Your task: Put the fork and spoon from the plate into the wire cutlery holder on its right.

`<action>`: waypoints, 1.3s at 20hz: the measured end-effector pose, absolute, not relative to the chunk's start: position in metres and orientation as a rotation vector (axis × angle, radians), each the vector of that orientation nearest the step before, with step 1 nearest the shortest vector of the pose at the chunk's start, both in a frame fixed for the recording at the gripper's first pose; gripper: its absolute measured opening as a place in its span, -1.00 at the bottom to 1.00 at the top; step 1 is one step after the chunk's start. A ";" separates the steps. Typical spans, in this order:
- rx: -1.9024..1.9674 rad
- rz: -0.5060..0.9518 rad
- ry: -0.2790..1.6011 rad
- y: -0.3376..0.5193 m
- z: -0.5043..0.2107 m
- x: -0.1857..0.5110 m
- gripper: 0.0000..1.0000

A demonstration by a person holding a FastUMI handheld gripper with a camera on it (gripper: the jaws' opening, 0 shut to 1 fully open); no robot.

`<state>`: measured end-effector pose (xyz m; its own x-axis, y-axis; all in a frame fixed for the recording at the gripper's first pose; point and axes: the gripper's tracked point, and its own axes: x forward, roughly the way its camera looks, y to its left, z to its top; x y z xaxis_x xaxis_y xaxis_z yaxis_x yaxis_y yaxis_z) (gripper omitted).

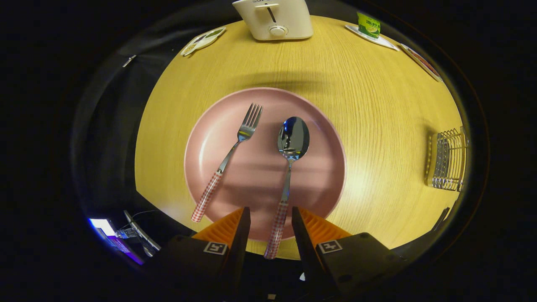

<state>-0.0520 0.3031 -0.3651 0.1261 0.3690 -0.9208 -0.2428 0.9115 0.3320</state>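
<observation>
A pink plate (319,176) lies on the round wooden table just ahead of my gripper (270,214). On it rest a fork (228,159) and a spoon (289,163), both steel with red-checked handles. The fork lies to the left, tines pointing away. The spoon's handle end runs back between my two fingers, which stand open on either side of it with a gap to each. The wire cutlery holder (449,161) stands on the table to the right of the plate, well apart from it.
A cream toaster (275,19) stands at the table's far edge. A green cup on a white coaster (369,27) and flat cards sit at the far right; another card (203,40) lies far left. Bare tabletop (386,126) separates plate and holder.
</observation>
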 end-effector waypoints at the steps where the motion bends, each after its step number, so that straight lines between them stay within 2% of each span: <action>1: 0.100 0.440 1.388 0.303 -0.368 -0.053 0.19; 4: 0.083 0.402 1.442 0.298 -0.380 -0.057 -0.32; 6: 0.110 0.377 1.435 0.296 -0.378 -0.049 -0.57; 8: 0.120 0.395 1.410 0.293 -0.377 -0.043 -0.71; 13: 0.195 0.453 1.374 0.282 -0.357 -0.041 -0.74; 22: 0.154 0.658 1.150 0.239 -0.269 -0.038 -0.75; 26: 0.125 0.659 1.114 0.189 -0.244 -0.033 -0.75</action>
